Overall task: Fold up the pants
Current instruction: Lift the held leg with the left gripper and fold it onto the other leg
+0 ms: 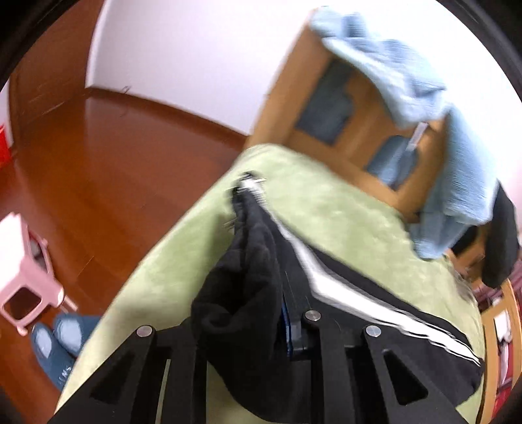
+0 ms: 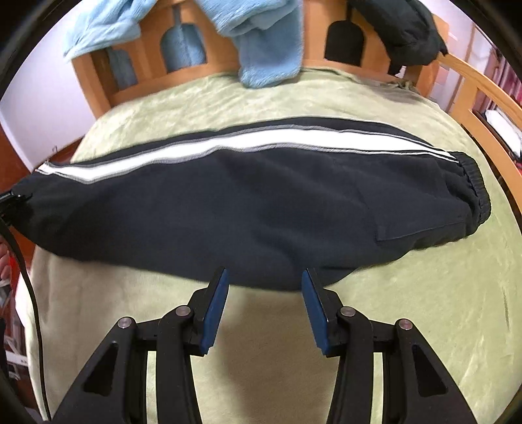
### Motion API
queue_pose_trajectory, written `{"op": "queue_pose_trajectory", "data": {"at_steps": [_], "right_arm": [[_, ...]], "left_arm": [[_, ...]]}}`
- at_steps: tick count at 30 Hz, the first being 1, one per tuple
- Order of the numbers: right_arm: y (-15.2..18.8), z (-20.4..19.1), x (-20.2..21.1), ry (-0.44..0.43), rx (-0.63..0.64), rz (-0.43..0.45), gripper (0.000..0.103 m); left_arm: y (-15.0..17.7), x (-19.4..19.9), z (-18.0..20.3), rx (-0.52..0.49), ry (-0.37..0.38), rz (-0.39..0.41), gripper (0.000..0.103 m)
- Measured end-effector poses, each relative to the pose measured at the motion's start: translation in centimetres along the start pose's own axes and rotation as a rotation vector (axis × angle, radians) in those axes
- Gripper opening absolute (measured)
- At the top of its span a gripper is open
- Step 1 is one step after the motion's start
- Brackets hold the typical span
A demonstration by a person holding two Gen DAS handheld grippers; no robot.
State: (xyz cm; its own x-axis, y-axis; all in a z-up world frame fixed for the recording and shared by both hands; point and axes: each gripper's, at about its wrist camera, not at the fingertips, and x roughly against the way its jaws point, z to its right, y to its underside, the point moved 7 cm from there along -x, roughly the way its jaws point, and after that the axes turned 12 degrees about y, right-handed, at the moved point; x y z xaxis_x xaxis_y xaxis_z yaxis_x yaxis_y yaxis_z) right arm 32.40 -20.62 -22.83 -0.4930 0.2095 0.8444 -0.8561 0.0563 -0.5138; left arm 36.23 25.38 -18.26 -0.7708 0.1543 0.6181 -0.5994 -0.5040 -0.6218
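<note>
Black pants [image 2: 248, 202] with a white side stripe lie lengthwise across the green bed cover [image 2: 261, 332], waistband at the right, leg ends at the left. My right gripper [image 2: 264, 277] is open and empty, its blue pads at the near edge of the pants. In the left wrist view my left gripper [image 1: 280, 293] is shut on a bunched leg end of the pants [image 1: 251, 267], lifted above the cover [image 1: 342, 212]. The fabric hides its fingertips. The left gripper's tip shows at the left edge of the right wrist view [image 2: 9, 199].
A wooden headboard [image 2: 212, 65] stands at the far side, draped with a light blue blanket [image 2: 267, 49] and a black garment [image 2: 407, 29]. A wooden side rail [image 2: 483, 94] runs on the right. A pink stool [image 1: 26, 270] and blue slippers [image 1: 55, 342] sit on the floor.
</note>
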Motion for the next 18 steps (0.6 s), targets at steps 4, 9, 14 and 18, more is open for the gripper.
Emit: {"op": "queue_pose_trajectory", "data": {"at_steps": [4, 9, 14, 18], "right_arm": [[-1.6, 3.1, 0.8, 0.012, -0.02, 0.059, 0.046], [-2.6, 9.4, 1.7, 0.05, -0.06, 0.101, 0.046], [-1.7, 17.1, 2.1, 0.108, -0.138, 0.102, 0.046], [-0.1, 21.2, 1.2, 0.162, -0.149, 0.095, 0.046]], "left_arm": [[-0.4, 0.5, 9.3, -0.154, 0.049, 0.004, 0.019], [2.5, -1.4, 19.9, -0.259, 0.164, -0.057, 0.019], [9.6, -5.3, 30.4, -0.321, 0.286, -0.155, 0.019], [17.1, -9.9, 34.8, -0.342, 0.315, -0.258, 0.019]]}}
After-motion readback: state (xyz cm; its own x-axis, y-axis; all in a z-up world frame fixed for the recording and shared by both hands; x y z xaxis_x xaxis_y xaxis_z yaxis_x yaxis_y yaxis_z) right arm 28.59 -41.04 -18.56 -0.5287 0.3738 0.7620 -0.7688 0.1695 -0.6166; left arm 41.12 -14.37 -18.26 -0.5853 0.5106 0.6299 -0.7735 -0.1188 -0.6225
